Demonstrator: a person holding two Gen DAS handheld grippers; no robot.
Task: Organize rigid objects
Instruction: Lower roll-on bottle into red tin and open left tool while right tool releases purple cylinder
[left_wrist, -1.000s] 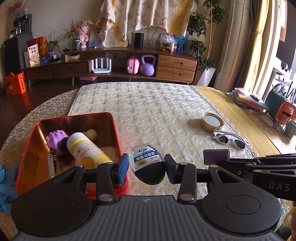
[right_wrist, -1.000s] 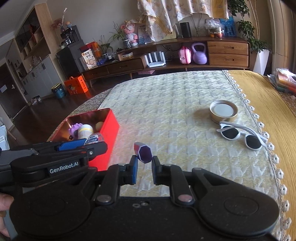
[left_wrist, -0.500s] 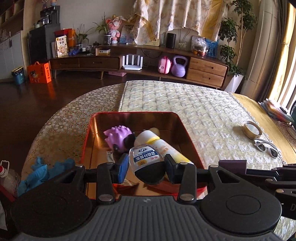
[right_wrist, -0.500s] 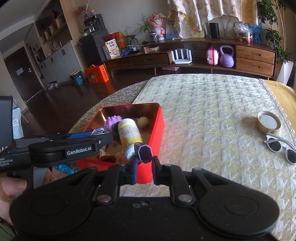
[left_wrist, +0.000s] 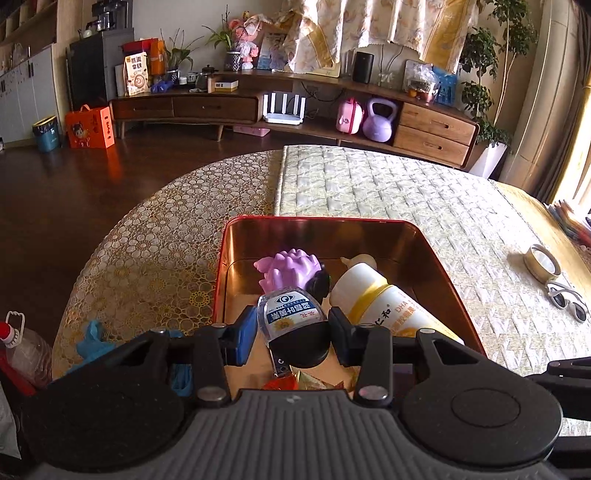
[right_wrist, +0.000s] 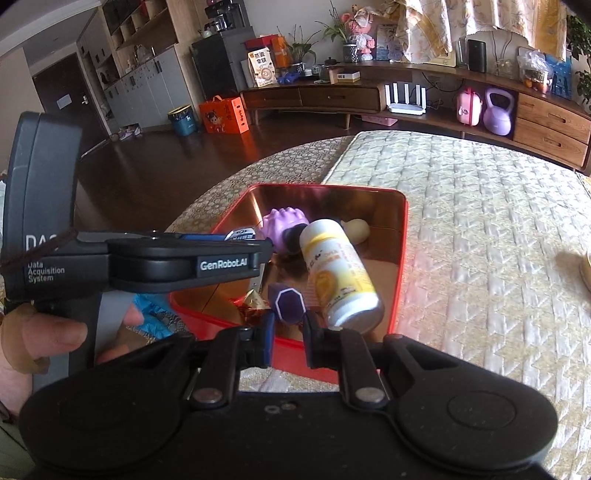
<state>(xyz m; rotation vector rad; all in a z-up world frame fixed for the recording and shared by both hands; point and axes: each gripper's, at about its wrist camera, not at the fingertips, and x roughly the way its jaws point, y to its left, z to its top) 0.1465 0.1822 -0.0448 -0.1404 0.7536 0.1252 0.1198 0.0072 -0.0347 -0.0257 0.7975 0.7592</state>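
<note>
From the left wrist, the left gripper (left_wrist: 292, 328) is clamping a small clear black-capped bottle (left_wrist: 293, 325) over the near rim of the red metal tin (left_wrist: 436, 258); a white-and-yellow plastic bottle (left_wrist: 384, 306) is crowding its right side.

From the right wrist, the right gripper (right_wrist: 289, 325) is pinching a small purple octagonal block (right_wrist: 288, 304) above the tin's near edge, with open floor lying leftward.

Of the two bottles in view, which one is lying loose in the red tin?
The white bottle with the yellow label, on its side inside the red tin. The small black-capped bottle is clamped in the left hand-held gripper instead.
</note>
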